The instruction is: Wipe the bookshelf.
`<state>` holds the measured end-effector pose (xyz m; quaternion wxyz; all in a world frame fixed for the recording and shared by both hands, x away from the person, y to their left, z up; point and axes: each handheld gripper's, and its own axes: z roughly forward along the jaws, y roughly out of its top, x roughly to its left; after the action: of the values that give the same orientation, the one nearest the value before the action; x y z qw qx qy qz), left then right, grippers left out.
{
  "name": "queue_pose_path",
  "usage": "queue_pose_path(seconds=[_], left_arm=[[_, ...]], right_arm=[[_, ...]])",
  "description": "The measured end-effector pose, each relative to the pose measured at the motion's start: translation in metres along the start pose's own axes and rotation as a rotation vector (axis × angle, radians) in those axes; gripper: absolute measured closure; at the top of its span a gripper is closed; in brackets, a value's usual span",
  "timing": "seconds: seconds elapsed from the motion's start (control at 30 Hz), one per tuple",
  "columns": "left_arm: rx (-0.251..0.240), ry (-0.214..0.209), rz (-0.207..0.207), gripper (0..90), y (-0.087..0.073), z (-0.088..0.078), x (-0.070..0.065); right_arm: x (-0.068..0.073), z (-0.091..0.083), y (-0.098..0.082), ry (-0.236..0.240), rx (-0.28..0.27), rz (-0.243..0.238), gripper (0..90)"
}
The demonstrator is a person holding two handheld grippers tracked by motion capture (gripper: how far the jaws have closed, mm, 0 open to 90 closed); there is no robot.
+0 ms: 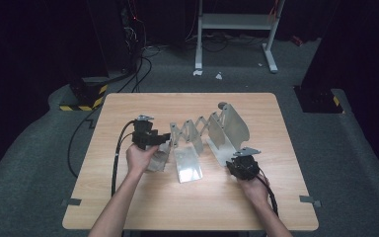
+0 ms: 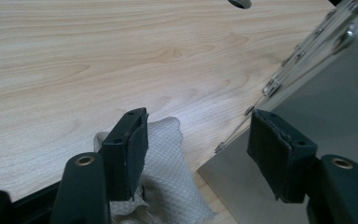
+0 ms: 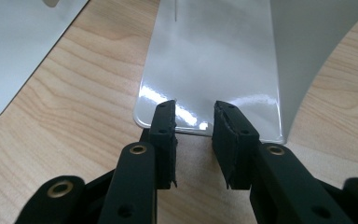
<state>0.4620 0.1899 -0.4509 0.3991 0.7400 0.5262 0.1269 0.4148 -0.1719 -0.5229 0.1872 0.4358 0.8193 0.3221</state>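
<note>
An expanding metal rack (image 1: 212,126) of upright plates joined by scissor links stands on the wooden table (image 1: 143,197). My left gripper (image 1: 165,138) is at the rack's left end, open, with a grey mesh cloth (image 2: 168,158) lying under its left jaw and a metal plate (image 2: 335,107) behind its right jaw. Nothing sits between those jaws (image 2: 198,140). My right gripper (image 1: 234,162) is at the rack's right end. It is open, its tips (image 3: 195,123) resting at the near edge of a shiny flat base plate (image 3: 214,65), with bare plate edge in the gap.
The scissor links (image 2: 284,70) run diagonally beside the left gripper. Another plate (image 3: 18,46) lies left of the right gripper, and an upright wall (image 3: 307,46) rises to its right. Bare table lies in front of both hands. A metal frame (image 1: 237,22) stands on the floor beyond.
</note>
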Motion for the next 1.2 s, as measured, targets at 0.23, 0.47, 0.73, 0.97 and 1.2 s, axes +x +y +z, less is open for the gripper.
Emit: queue_pose_path(seconds=[0.23, 0.47, 0.73, 0.97, 1.2], left_arm=[[-0.003, -0.012, 0.008, 36.1, -0.002, -0.002, 0.000], [-0.007, 0.001, -0.016, 36.3, 0.007, 0.003, 0.003], [0.007, -0.017, -0.010, 34.6, 0.005, -0.001, 0.004], [0.028, 0.002, -0.014, 33.3, 0.005, 0.004, 0.008], [0.091, 0.028, -0.031, 32.9, 0.008, 0.021, 0.010]], right_arm=[[-0.002, 0.005, 0.006, 0.001, 0.011, 0.001, 70.1], [-0.004, 0.006, 0.008, 0.007, 0.013, 0.008, 70.2], [-0.006, 0.007, 0.010, 0.012, 0.020, 0.012, 71.4], [-0.008, 0.010, 0.017, 0.027, 0.045, 0.048, 67.4], [0.000, 0.003, 0.032, 0.067, 0.003, 0.069, 67.1]])
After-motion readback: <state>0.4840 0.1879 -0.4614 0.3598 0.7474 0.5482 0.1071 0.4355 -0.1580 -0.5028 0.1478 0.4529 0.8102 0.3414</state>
